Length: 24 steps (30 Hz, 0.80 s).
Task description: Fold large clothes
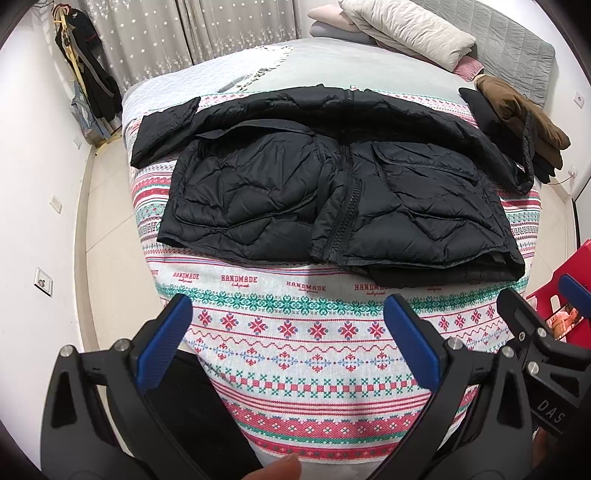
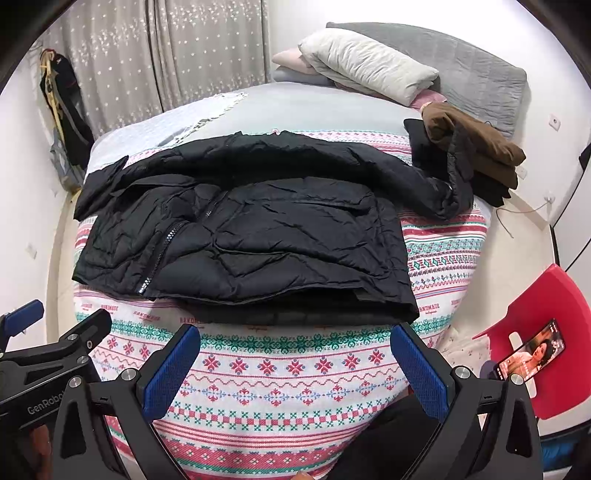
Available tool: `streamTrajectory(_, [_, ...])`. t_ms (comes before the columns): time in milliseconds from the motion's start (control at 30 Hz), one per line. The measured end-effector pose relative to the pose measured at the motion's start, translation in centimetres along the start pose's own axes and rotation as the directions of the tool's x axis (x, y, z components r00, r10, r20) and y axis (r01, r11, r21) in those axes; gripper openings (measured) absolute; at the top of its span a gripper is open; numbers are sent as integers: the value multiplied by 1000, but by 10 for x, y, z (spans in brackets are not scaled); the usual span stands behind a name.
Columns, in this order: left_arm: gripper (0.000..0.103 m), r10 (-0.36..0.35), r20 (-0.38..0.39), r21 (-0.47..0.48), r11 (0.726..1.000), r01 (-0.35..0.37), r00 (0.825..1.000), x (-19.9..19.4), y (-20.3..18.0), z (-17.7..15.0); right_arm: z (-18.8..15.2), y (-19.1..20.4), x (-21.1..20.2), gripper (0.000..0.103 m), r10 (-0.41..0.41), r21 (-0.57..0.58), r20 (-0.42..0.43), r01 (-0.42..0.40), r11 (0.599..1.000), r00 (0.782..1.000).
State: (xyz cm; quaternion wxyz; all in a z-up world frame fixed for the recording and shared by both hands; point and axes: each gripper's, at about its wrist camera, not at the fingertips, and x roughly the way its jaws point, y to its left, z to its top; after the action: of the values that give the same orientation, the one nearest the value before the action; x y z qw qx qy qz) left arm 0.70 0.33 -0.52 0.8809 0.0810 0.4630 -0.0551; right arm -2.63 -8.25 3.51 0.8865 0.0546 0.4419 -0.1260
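— Where are the claws?
— Both hover low over the near edge of the bed point(image 1: 295, 354), side by side, pointing forward. The left claw point(image 1: 288, 343) is spread wide, gripping nothing; the right claw point(image 2: 295, 373) is just as wide apart and empty.
— And the garment?
— The black puffer jacket point(image 1: 332, 192) lies just beyond them on the patterned blanket point(image 2: 280, 402), hem folded up, sleeves stretched sideways. Farther back, brown clothes point(image 1: 524, 122) and pillows point(image 2: 369, 66).

A home bedroom: a bed point(image 1: 258, 70) with pillows point(image 1: 406, 33), and curtains point(image 1: 184, 29) behind.
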Motion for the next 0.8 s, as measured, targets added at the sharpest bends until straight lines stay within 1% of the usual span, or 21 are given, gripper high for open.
streamTrajectory(400, [103,2,0,-2,1000,-2,1000,0,3,-3,0,0,0,103,-1,2,1,1,1000,1000])
streamTrajectory(800, [103,8,-7,-3,1000,-8,1000,4,3,8,6,-2,2,103,2,0,0,-2,1000,1000])
